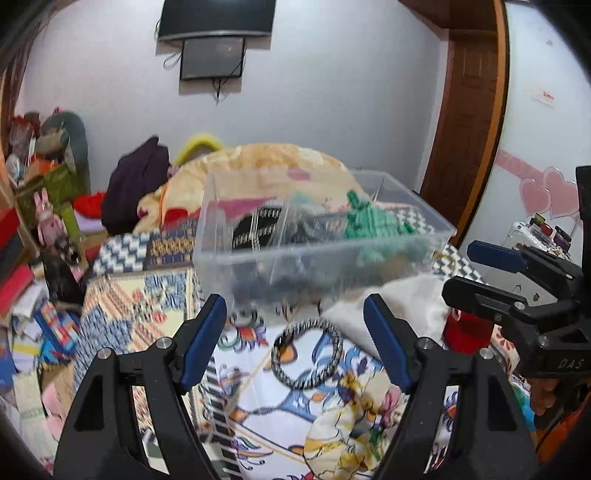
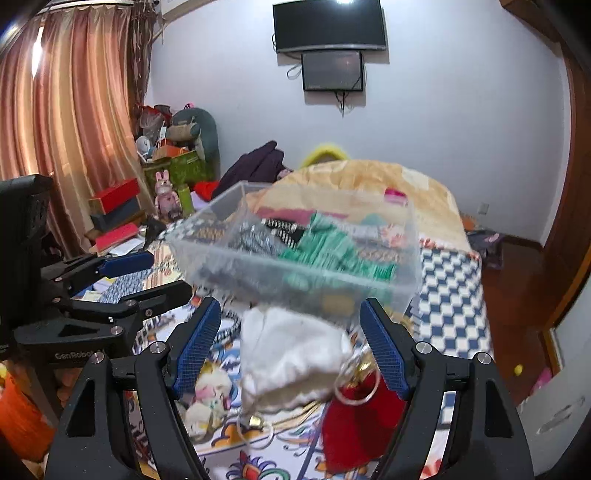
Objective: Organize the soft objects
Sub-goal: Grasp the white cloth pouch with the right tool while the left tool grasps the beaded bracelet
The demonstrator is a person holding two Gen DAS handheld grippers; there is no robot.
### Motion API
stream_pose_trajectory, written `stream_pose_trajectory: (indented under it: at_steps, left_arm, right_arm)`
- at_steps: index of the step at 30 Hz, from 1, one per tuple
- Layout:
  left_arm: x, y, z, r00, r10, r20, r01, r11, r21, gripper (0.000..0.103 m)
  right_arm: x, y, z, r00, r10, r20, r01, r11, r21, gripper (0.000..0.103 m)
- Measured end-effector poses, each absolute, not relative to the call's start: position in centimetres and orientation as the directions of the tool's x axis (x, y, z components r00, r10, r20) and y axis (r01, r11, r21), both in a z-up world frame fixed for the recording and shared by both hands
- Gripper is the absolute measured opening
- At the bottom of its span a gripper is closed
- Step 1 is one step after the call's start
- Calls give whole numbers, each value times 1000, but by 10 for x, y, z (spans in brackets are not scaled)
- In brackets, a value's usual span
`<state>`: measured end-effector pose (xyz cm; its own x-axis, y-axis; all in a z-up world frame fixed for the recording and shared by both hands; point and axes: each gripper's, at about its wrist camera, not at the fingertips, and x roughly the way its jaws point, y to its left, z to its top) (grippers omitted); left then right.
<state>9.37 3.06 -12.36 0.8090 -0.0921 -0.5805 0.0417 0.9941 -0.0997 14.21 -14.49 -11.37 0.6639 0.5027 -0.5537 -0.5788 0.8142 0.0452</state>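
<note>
Both cameras sat low over the bed (image 1: 122, 295), looking forward between their own fingers toward the far wall. The left view faced the clear box (image 1: 317, 236) from close by; the right view faced the same box (image 2: 295, 251) from further right. Both shared the television (image 2: 328, 26).
</note>
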Motion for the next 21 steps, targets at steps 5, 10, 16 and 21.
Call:
stream_pose_trajectory:
  at_steps: [5,10,16,21]
  left_arm:
    - [93,33,-149,775,-68,-629,12,995,-94,77]
    - [95,38,-162,759,-50,-650,-16,995,-96,76]
    - [97,35,-173,741,-55,-670,-1,997,-83,57]
    - [98,32,-179,732,-53,-679,10,998,-67,39]
  right_arm:
    - [148,-144,-135,636,483,-603,-568,821,59,75]
    - [146,-143,-143,627,476,-616,-569,820,54,75]
    - [143,-142,-154,618,462,-636,-565,824,49,79]
    - [141,-138,-158,627,443,-641,-567,824,14,79]
